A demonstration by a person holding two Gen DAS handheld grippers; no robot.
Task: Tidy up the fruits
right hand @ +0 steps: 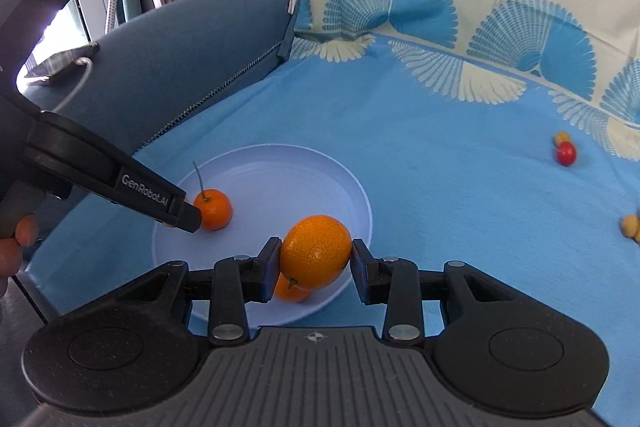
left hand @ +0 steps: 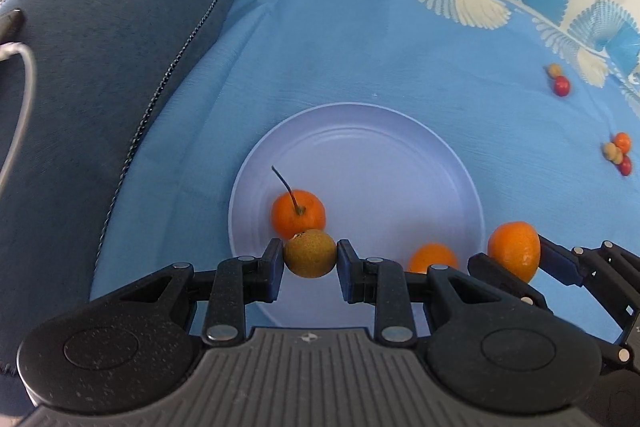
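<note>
Left wrist: round, speckled olive-brown fruit (left hand: pixel 310 254) between left claw (left hand: pixel 310 263) pads.

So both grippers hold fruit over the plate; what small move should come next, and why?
Probably lower the right gripper slightly and open it. Its large orange already hangs above the plate, where two oranges lie. The left gripper, holding a brownish-green fruit, could release after.

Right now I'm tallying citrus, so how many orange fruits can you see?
3: a stemmed orange on the plate, a second orange near its front rim, and a third orange held by the right gripper. Others may be hidden.
</note>
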